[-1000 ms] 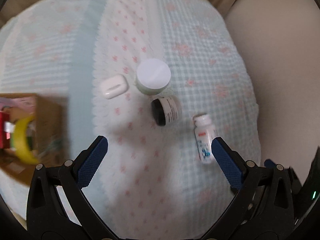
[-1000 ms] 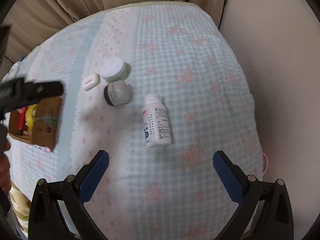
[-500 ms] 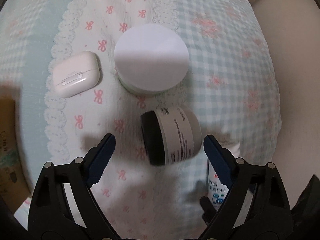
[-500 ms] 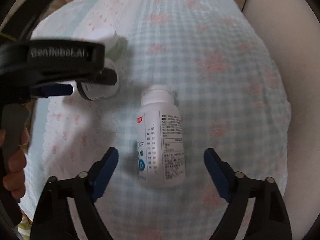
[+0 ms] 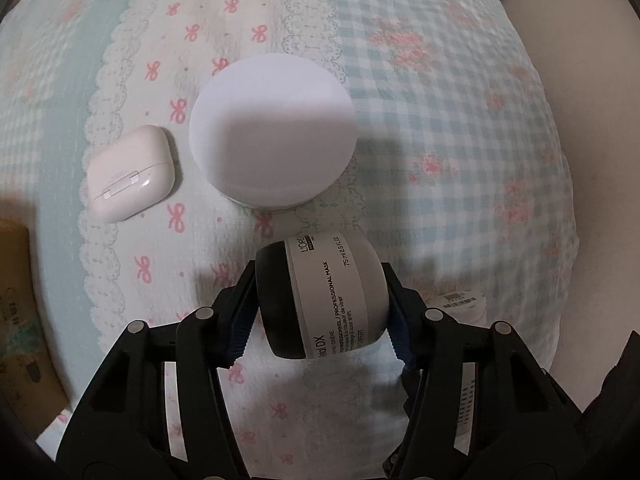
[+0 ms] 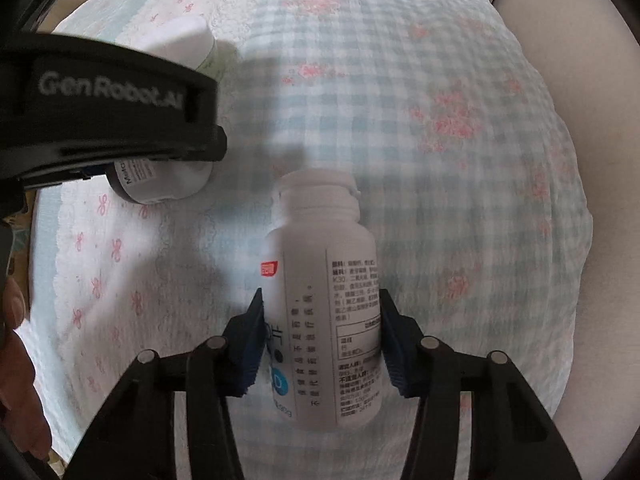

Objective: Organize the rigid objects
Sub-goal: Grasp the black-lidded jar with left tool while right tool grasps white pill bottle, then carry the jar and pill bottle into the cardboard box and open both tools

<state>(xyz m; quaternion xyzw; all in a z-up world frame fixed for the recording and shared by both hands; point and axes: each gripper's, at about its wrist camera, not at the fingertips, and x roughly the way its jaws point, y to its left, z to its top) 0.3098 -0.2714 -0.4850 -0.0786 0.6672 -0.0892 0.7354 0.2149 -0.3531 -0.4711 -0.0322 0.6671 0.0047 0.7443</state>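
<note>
My left gripper (image 5: 320, 312) is shut on a grey L'Oreal mask jar with a black lid (image 5: 324, 300), lying on its side on the cloth. Beyond it stand a white-lidded round jar (image 5: 274, 132) and a white earbud case (image 5: 130, 172). My right gripper (image 6: 320, 336) is shut on a white pill bottle (image 6: 326, 300) that lies with its cap pointing away. In the right wrist view the left gripper's black body (image 6: 108, 120) covers most of the grey jar (image 6: 160, 184) and part of the white-lidded jar (image 6: 188, 44).
A checked and bow-patterned cloth (image 5: 440, 120) covers the rounded surface. A cardboard box (image 5: 20, 320) sits at the left edge. A beige wall (image 6: 600, 160) rises on the right. A hand (image 6: 16, 380) shows at lower left.
Both grippers moved forward and down and closed: the left on the grey jar, the right on the pill bottle. Both were open earlier.
</note>
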